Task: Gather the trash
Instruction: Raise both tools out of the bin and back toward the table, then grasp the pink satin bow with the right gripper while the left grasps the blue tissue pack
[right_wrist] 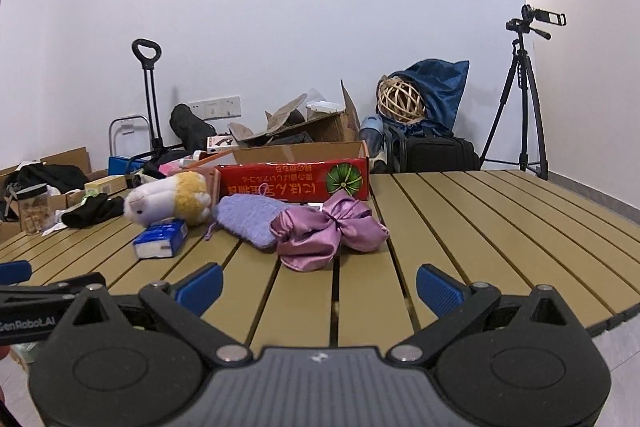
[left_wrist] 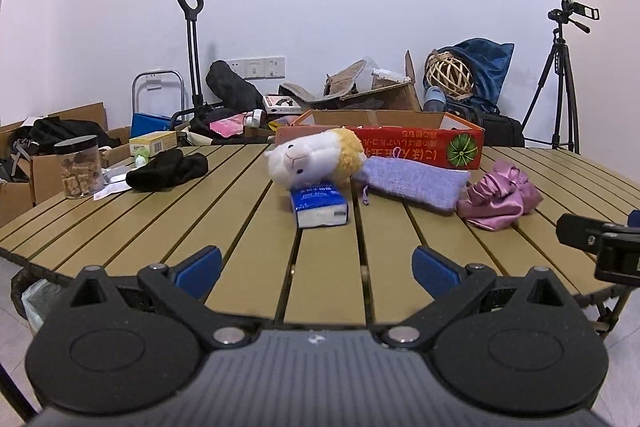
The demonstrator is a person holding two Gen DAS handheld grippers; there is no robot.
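Observation:
A blue-and-white tissue pack (left_wrist: 319, 207) (right_wrist: 161, 239) lies mid-table, with a white-and-yellow plush animal (left_wrist: 316, 157) (right_wrist: 168, 198) resting on its far end. To its right lie a lavender knit pouch (left_wrist: 416, 183) (right_wrist: 250, 215) and a crumpled pink satin bag (left_wrist: 500, 197) (right_wrist: 328, 231). Crumpled paper (left_wrist: 112, 185) lies at the far left beside a black cloth (left_wrist: 168, 169) (right_wrist: 94, 211). My left gripper (left_wrist: 318, 269) hangs open over the near table edge, nothing between its fingers. My right gripper (right_wrist: 318, 287) is open too, short of the pink bag.
A red carton (left_wrist: 420, 145) (right_wrist: 294, 179) stands behind the items. A clear jar (left_wrist: 78, 167) (right_wrist: 34, 209) stands at the table's left edge. A lined bin (left_wrist: 34, 297) sits below the left edge. Boxes, bags and a tripod (right_wrist: 520, 99) crowd the floor behind the slatted table (right_wrist: 480, 227).

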